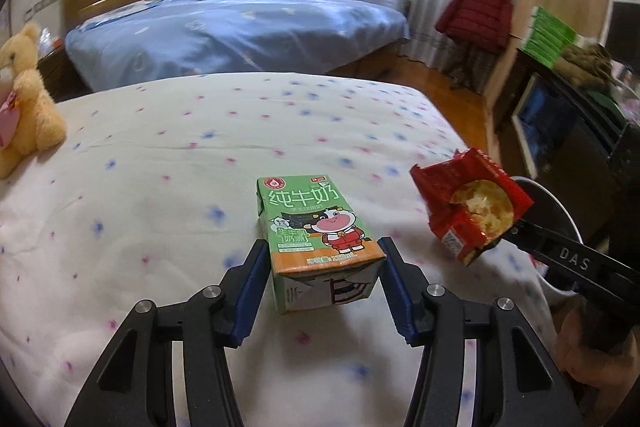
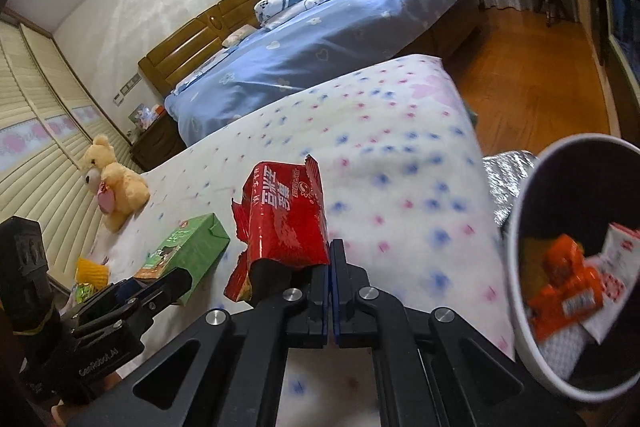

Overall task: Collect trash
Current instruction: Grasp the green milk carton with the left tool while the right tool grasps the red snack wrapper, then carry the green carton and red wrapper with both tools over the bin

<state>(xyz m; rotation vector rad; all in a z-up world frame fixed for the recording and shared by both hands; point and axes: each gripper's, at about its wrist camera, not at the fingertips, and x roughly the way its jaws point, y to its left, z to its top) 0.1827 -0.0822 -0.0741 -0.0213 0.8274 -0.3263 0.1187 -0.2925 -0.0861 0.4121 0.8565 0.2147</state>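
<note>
left wrist view: left gripper (image 1: 322, 281) clamps the stiff, light milk carton (image 1: 318, 239) by its sides; right gripper (image 2: 329, 281), jaws together, pinches the crinkly red wrapper (image 2: 282, 227) by its edge.

The right gripper (image 2: 330, 259) has its jaws pressed together on the lower edge of a torn red wrapper (image 2: 284, 223), which stands up from the fingertips above a white bed (image 2: 400, 155) dotted pink and blue. To the left, the left gripper (image 2: 160, 287) has a green carton (image 2: 188, 247) between its fingers. A bin (image 2: 520, 307) at the right edge holds an orange packet (image 2: 568, 283) and white paper. A teddy bear (image 2: 114, 183) sits on the bed's far left side. Beyond lies a blue bed (image 2: 320, 47) with a wooden headboard, and wooden floor to the right.
</note>
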